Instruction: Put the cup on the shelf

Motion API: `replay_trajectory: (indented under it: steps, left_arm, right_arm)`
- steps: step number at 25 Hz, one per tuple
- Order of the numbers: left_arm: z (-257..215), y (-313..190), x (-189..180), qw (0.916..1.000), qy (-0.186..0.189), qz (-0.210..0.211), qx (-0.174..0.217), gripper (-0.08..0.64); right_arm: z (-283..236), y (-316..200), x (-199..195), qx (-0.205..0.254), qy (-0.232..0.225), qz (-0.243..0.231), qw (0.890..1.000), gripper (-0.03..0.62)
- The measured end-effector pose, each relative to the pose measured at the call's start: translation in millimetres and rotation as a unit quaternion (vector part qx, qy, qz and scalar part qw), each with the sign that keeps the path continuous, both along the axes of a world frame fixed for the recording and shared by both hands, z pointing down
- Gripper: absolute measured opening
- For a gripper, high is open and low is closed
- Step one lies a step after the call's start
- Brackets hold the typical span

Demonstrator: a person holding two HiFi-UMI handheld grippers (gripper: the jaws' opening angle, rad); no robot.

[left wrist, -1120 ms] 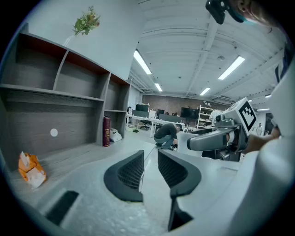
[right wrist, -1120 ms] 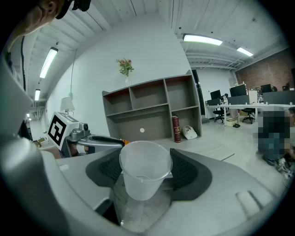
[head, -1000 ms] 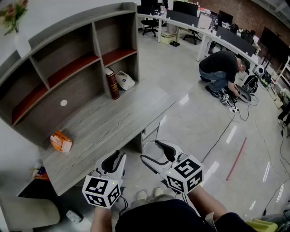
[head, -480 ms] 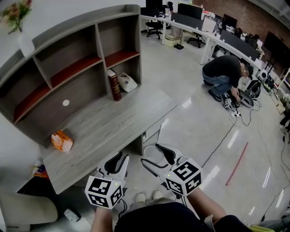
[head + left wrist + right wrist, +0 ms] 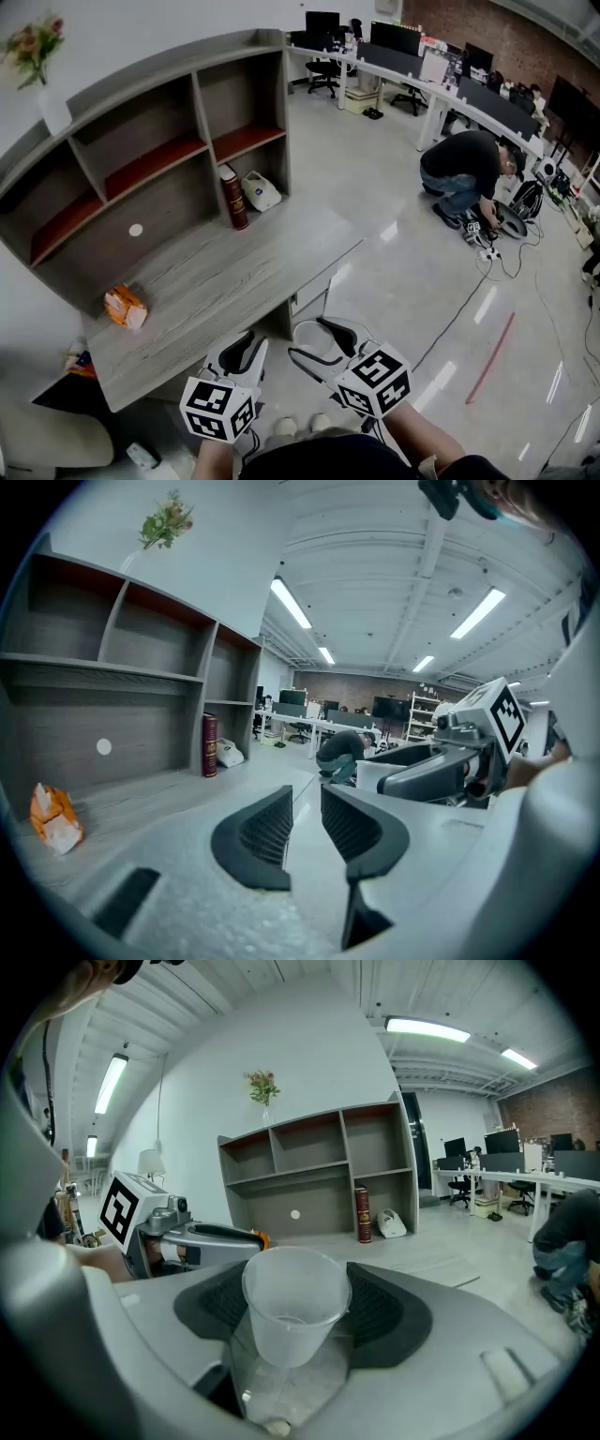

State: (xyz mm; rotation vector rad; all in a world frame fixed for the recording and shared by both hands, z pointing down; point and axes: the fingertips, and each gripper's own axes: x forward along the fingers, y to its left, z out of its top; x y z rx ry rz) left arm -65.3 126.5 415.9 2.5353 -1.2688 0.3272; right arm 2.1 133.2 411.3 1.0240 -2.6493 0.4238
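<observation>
Cup (image 5: 295,1305) gripped by right hand-held gripper (image 5: 315,339), left hand-held gripper (image 5: 307,804) narrowly apart, empty, shelf (image 5: 150,155) ahead

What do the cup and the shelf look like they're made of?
The cup looks like thin plastic, frosted and translucent: its base shows faintly through the wall. The shelf seems to be matte grey wood-grain board, with streaky grain lines; whether laminate or real wood is unclear.

Bright, even white light comes from long ceiling strip lights (image 5: 289,605), leaving only soft shadows under the boards of the shelf (image 5: 150,155). The polished floor (image 5: 389,232) throws back pale patches of glare. Both gripper views bend straight lines strongly and go black at the corners. The translucent cup (image 5: 295,1302) glows, and the surfaces nearest the lens look softly blurred.
</observation>
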Motion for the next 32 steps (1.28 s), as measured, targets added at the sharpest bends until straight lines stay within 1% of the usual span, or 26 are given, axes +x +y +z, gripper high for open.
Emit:
replay_trajectory:
  steps: [4, 7, 15, 21, 32]
  left_arm:
    - [-0.4, -2.1, 12.4, 1.0000, -0.006, -0.004, 0.003, 0.084]
    - [0.7, -6.2, 22.7, 0.9999, -0.005, -0.005, 0.008, 0.084]
    - [9.3, -17.9, 28.3, 0.9997, -0.012, -0.018, -0.006, 0.084]
    - [7.8, -50.0, 20.6, 0.9994, -0.016, -0.029, -0.005, 0.084]
    - [5.4, -126.6, 16.5, 0.9998, -0.012, -0.016, -0.008, 0.084]
  right_arm:
    - [0.1, -2.1, 9.5, 0.004, -0.003, -0.011, 1.000, 0.314]
    - [2.0, -10.2, 16.9, 0.014, 0.005, -0.020, 1.000, 0.314]
    - [9.3, -24.2, 16.5, 0.006, 0.004, -0.042, 0.999, 0.314]
    - [5.1, -55.4, 12.2, 0.008, 0.004, -0.052, 0.999, 0.314]
    - [-1.5, -125.4, 3.7, 0.007, 0.015, -0.049, 0.999, 0.314]
